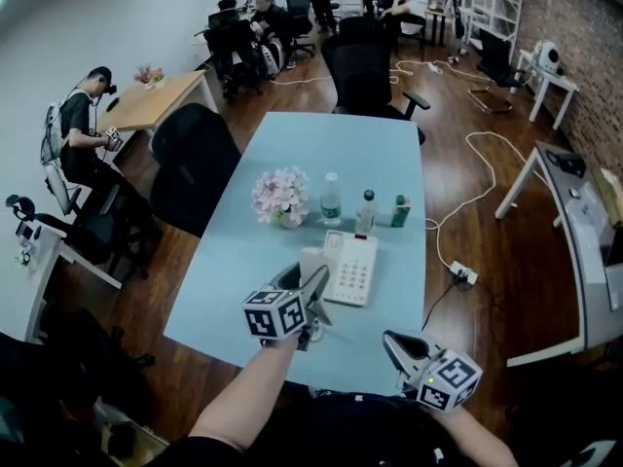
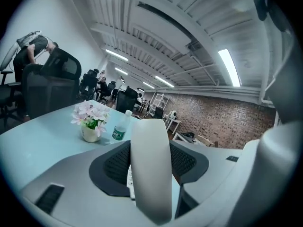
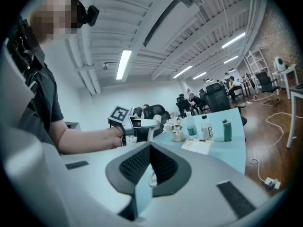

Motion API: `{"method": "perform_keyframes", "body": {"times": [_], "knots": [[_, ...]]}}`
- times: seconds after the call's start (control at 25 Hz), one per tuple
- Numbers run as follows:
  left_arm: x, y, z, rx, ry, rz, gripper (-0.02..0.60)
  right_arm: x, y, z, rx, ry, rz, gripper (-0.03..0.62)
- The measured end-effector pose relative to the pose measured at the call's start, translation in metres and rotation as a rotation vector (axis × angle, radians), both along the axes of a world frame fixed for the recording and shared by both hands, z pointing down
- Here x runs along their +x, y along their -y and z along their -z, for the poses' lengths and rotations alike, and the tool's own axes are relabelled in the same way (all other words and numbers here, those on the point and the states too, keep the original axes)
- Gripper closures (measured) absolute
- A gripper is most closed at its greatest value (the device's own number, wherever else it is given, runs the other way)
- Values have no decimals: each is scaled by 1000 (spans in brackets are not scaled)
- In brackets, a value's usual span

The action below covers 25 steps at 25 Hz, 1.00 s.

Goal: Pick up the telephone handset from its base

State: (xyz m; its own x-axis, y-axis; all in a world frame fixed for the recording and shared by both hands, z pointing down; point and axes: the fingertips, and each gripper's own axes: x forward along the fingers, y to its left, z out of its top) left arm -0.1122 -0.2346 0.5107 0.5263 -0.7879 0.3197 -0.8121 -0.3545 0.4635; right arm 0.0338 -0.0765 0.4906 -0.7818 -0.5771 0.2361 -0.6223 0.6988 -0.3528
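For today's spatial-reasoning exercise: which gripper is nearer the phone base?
Left. The left gripper, holding the handset, is close beside the phone base; the right gripper sits apart, by the table's near edge.

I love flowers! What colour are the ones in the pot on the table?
Pale pink and white flowers, clearest in the left gripper view.

Worktop [image 1: 292, 154]: light blue, rectangular. Row at centre: potted pink flowers [image 1: 281, 198], two clear bottles [image 1: 331, 200] [image 1: 365, 212], one green bottle [image 1: 400, 211]. White telephone base [image 1: 351, 269] just in front of the bottles.
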Motion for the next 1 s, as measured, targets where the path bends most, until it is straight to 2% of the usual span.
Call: {"method": "perform_keyframes", "body": {"times": [0.28,0.48,0.72,1.0], "knots": [[-9,-88,23,18,0,86,341,6,-26,-3,-30,46,111,579],[-1,-132,30,28,0,93,341,2,-46,-5,-28,42,168,579],[6,-165,33,48,12,103,341,0,-65,-14,-30,7,211,580],[-4,-184,33,40,0,147,341,-4,-75,-14,-19,-4,225,580]]}}
